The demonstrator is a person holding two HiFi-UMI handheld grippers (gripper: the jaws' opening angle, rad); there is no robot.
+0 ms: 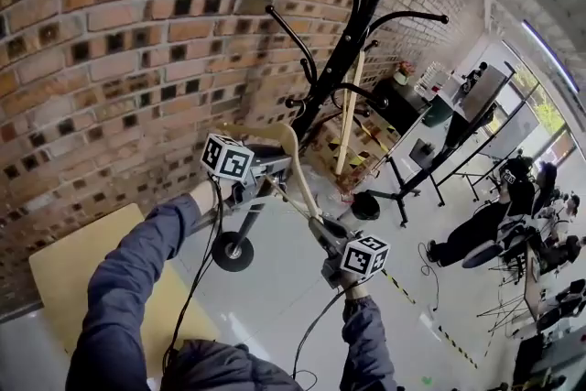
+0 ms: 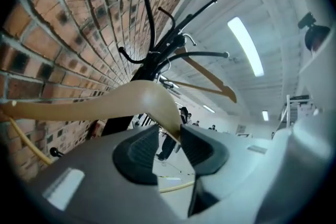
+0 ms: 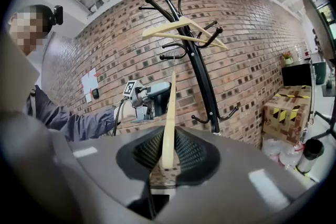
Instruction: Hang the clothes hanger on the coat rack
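Carry step in hand, hanging not yet done. Pale wooden clothes hanger (image 1: 295,162) up in the air, pinched at two places: left gripper (image 2: 170,147) nipping one broad curved arm at the jaw tips, with a gap open below; right gripper (image 3: 167,152) pressed together on the thin end of the other arm, pads tight against the wood. Held short of the black metal coat rack (image 1: 343,59) by the red brick wall (image 1: 119,41), lower than its top prongs and well apart from them. Second light wooden hanger (image 3: 181,29) already slung from an upper prong of the rack. Hook of the carried hanger not made out in any view. Next, probably: lift and close in on the rack, pick a free prong clear of the hung one, tip the hook over it, ease down until caught, then spread both jaws and let go.
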